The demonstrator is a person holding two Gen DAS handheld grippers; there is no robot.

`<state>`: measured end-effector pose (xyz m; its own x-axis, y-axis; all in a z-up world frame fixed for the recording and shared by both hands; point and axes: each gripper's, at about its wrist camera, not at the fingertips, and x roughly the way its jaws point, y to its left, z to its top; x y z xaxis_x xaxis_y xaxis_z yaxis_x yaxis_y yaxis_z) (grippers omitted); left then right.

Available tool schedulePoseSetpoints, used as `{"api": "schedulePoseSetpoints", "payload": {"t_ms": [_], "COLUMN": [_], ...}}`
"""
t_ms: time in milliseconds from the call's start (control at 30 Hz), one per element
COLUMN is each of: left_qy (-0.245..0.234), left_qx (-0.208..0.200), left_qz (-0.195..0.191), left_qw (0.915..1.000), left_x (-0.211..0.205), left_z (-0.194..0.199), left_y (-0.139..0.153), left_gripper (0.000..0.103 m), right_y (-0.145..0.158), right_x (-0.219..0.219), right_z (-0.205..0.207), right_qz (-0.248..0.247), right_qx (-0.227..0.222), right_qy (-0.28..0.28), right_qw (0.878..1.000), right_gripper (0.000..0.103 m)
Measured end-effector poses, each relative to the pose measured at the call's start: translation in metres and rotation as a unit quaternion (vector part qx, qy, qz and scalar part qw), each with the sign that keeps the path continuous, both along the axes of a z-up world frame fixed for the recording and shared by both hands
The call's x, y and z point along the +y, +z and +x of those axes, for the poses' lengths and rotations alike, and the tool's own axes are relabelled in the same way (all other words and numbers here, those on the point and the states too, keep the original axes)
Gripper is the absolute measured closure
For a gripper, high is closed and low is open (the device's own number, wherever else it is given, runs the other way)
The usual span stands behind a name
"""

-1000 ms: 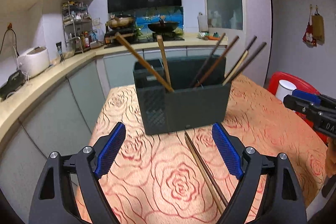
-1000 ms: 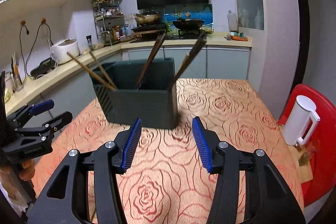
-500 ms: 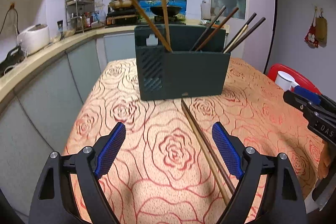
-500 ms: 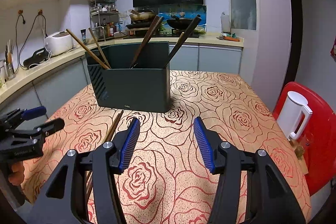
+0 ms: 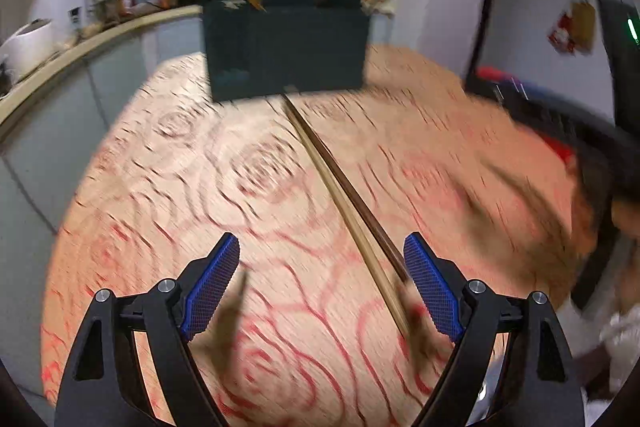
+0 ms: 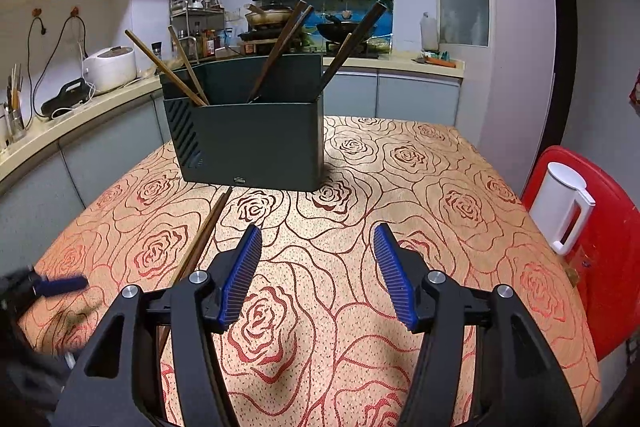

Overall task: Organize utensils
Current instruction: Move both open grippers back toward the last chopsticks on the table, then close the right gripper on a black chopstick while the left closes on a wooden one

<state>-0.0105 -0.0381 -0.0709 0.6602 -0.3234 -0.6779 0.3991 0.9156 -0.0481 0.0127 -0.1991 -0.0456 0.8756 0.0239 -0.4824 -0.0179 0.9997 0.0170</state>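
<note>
Both tongs gape empty, left tongs (image 5: 322, 267) over the chopsticks (image 5: 344, 195).

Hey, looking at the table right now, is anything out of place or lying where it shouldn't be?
Yes. A pair of chopsticks lies flat on the tablecloth in front of the dark utensil holder, while the other chopsticks stand inside it. Nothing looks spilled or broken.

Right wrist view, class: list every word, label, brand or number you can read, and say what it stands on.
No text can be read.
Utensil holder: small pale logo at the bottom of the front wall, too small to read.
Bottles on the shelf rack: labels too small to read.
</note>
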Motion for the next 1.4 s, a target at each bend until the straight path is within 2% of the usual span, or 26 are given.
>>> {"api": "schedulePoseSetpoints", "payload": {"t_ms": [133,300,433,767,867,933,967,1167,1300,1400], "left_qy": [-0.018,-0.008,0.000,0.005,0.001,0.001,0.002,0.001,0.002,0.003], "left_qx": [0.004,-0.001,0.004,0.008,0.003,0.002,0.004,0.002,0.004,0.004], "left_qz": [0.045,0.046,0.039,0.028,0.033,0.035,0.033,0.035,0.032,0.033], "left_qw": [0.9988,0.9989,0.9992,0.9996,0.9994,0.9994,0.9995,0.9994,0.9995,0.9994], "left_x": [-0.011,-0.009,0.001,0.017,0.017,0.017,0.018,0.017,0.018,0.018], "left_z": [-0.011,-0.011,-0.012,-0.010,-0.011,-0.011,-0.010,-0.010,-0.010,-0.010], "left_y": [-0.016,-0.016,-0.015,-0.013,-0.013,-0.013,-0.013,-0.013,-0.013,-0.013], "left_gripper": [0.022,0.022,0.033,0.058,0.061,0.066,0.066,0.066,0.067,0.067], "right_y": [0.001,-0.006,-0.016,-0.042,-0.050,-0.054,-0.056,-0.055,-0.057,-0.057], "right_x": [0.001,0.007,0.019,0.070,0.083,0.089,0.091,0.090,0.080,0.072], "right_z": [-0.003,-0.007,-0.014,-0.038,-0.043,-0.045,-0.045,-0.044,-0.040,-0.041], "right_qz": [-0.001,-0.003,-0.009,-0.032,-0.041,-0.046,-0.047,-0.045,-0.061,-0.028], "right_qx": [-0.002,0.006,0.019,0.057,0.070,0.078,0.079,0.079,0.092,0.094], "right_qy": [-0.001,0.004,0.026,0.121,0.144,0.154,0.158,0.146,0.098,0.100], "right_qw": [1.000,1.000,0.999,0.990,0.986,0.984,0.983,0.985,0.989,0.990], "right_gripper": [0.046,0.046,0.046,0.047,0.049,0.056,0.056,0.057,0.059,0.059]}}
